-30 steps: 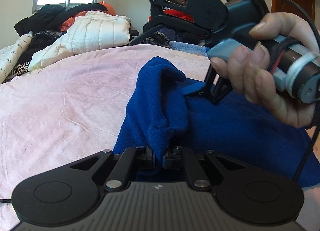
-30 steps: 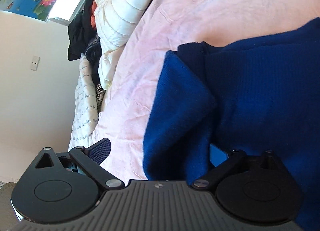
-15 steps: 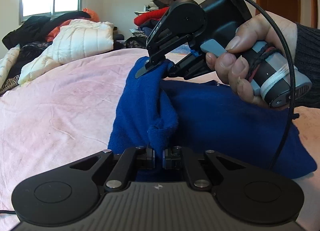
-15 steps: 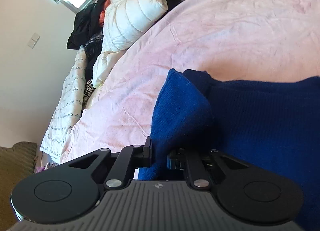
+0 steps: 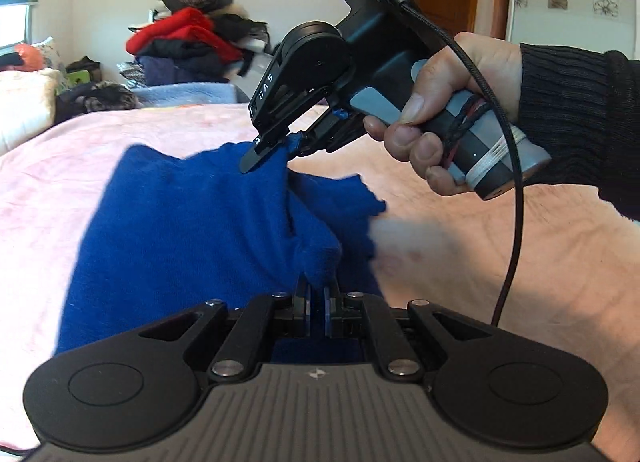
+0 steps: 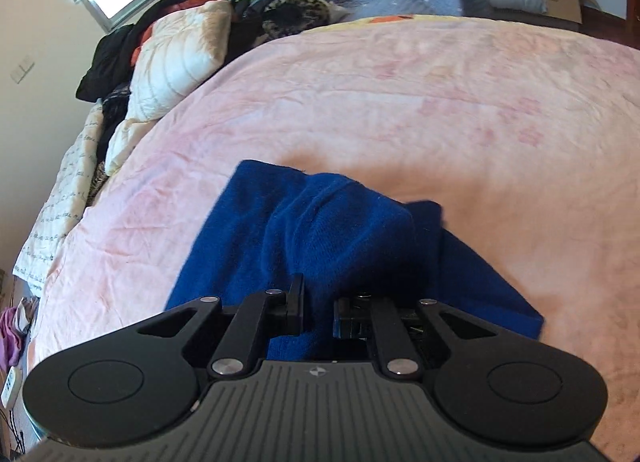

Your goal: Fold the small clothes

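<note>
Left wrist view, change: my right claw, wide a second ago, now pinches the far edge of the blue knit garment; my left claw stays clenched on the near edge – a fold can start.
Right wrist view, pose: right claw angled down, garment bunched between the jaws, lifted partly off the pink bed.

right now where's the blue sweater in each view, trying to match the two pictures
Left wrist view: the blue sweater fills the centre-left, pinched at the bottom centre and at its upper edge.
Right wrist view: the blue sweater lies in the lower centre, running into the jaws.
Shared landmark: the pink blanket beneath it.
</note>
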`<act>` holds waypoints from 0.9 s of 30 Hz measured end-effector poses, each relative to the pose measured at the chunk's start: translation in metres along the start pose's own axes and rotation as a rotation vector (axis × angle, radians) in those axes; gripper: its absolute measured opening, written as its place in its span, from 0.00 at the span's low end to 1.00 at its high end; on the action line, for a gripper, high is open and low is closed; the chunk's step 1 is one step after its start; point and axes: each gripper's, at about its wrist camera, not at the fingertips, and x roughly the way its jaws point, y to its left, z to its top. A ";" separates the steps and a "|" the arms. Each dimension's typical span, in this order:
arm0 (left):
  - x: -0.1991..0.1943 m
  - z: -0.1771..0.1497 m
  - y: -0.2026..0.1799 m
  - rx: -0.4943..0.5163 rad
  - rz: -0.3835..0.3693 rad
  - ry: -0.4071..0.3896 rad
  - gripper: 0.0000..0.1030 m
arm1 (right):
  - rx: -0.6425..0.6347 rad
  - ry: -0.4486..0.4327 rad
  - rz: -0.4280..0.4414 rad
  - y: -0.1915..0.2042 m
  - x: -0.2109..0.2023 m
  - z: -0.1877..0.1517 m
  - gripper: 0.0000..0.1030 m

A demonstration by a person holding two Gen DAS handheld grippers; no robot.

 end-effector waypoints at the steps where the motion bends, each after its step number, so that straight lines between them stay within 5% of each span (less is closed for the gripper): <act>1: 0.003 0.000 -0.003 -0.005 -0.002 0.013 0.06 | 0.013 -0.002 -0.004 -0.008 -0.001 -0.003 0.16; 7: 0.018 0.005 0.006 -0.044 0.013 0.067 0.06 | 0.067 -0.026 0.033 -0.034 -0.006 -0.009 0.13; 15: 0.020 0.004 -0.002 -0.027 0.033 0.089 0.06 | 0.281 -0.029 0.163 -0.062 0.011 -0.002 0.32; 16: 0.020 0.004 -0.002 -0.027 0.033 0.091 0.06 | 0.299 -0.039 0.175 -0.065 0.013 -0.002 0.31; 18: 0.019 0.005 -0.002 -0.036 0.029 0.096 0.06 | 0.272 -0.058 0.167 -0.062 0.015 -0.002 0.11; 27: 0.016 0.015 -0.014 -0.037 -0.061 0.103 0.06 | 0.130 -0.125 0.098 -0.053 -0.015 0.008 0.09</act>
